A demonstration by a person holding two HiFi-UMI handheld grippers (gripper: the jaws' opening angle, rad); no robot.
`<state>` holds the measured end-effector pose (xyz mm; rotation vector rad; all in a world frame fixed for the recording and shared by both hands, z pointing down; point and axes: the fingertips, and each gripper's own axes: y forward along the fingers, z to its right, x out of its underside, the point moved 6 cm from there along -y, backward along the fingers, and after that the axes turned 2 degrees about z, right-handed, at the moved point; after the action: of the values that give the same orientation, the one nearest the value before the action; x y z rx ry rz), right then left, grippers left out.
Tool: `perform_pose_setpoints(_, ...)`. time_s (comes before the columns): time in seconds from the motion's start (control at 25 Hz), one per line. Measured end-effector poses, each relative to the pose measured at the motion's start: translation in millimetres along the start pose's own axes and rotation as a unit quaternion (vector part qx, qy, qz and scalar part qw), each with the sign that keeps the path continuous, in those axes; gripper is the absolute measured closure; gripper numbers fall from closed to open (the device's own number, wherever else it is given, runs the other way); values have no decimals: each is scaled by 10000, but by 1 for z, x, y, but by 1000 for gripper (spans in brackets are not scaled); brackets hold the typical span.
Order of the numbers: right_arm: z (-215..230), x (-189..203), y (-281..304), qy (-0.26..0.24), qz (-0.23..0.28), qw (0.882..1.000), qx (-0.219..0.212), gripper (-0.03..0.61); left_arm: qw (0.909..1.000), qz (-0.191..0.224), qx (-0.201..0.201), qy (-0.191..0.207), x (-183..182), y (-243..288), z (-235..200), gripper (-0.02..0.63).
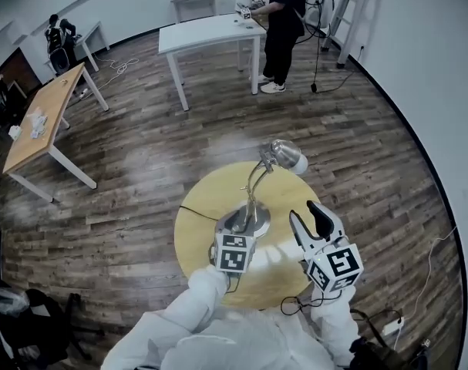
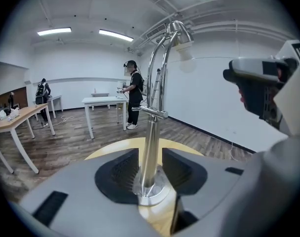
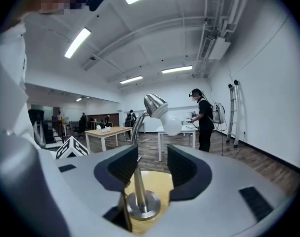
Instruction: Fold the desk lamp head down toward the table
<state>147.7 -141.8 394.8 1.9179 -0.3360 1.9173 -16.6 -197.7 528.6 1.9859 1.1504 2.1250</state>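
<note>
**Wood-floored room, desk lamp upright on the round table**

Yellow round table [image 1: 195,206] carries the desk lamp [image 1: 253,199], its head [image 1: 286,156] raised. The left gripper [image 2: 150,167] stands spread around the chrome post [image 2: 152,132], not clamping it. The right gripper [image 1: 311,223] hangs spread and empty beside it. Chrome looks slick and the bulb [image 3: 173,125] fragile, so I'd grip the metal shade [image 3: 154,104] and brace the post

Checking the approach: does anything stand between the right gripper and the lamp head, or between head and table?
Nothing visible does. The right gripper, jaws open, faces the lamp head through open air, and the round table around the lamp is bare. The left gripper straddles the lamp post low down, out of that path.
</note>
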Motion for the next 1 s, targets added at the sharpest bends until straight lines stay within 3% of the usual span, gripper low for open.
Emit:
perform_pose_setpoints(0.28, 4, -55, 6, -1269, 201, 9915, -189, 370, 9985, 303, 128, 448, -9, 26, -4, 469)
perform_pose_setpoints(0.48, 7, -80, 18, -2528, -171, 9663, -465, 357, 9981, 365, 170, 467, -17, 36, -1, 466)
perform_pose_setpoints(0.76, 2, -100, 42, -3212, -497, 9419, -848, 356, 9980, 430, 335, 328, -17, 47, -3, 468)
perform_pose_setpoints(0.84, 3, -102, 45, -3252, -515, 9396, -934, 356, 9982, 246, 377, 404, -5, 50, -1, 468)
perform_pose_setpoints(1.0, 6, -104, 54, -3319, -511, 9365, -1008, 356, 9958, -496, 448, 619, 44, 58, 0, 466)
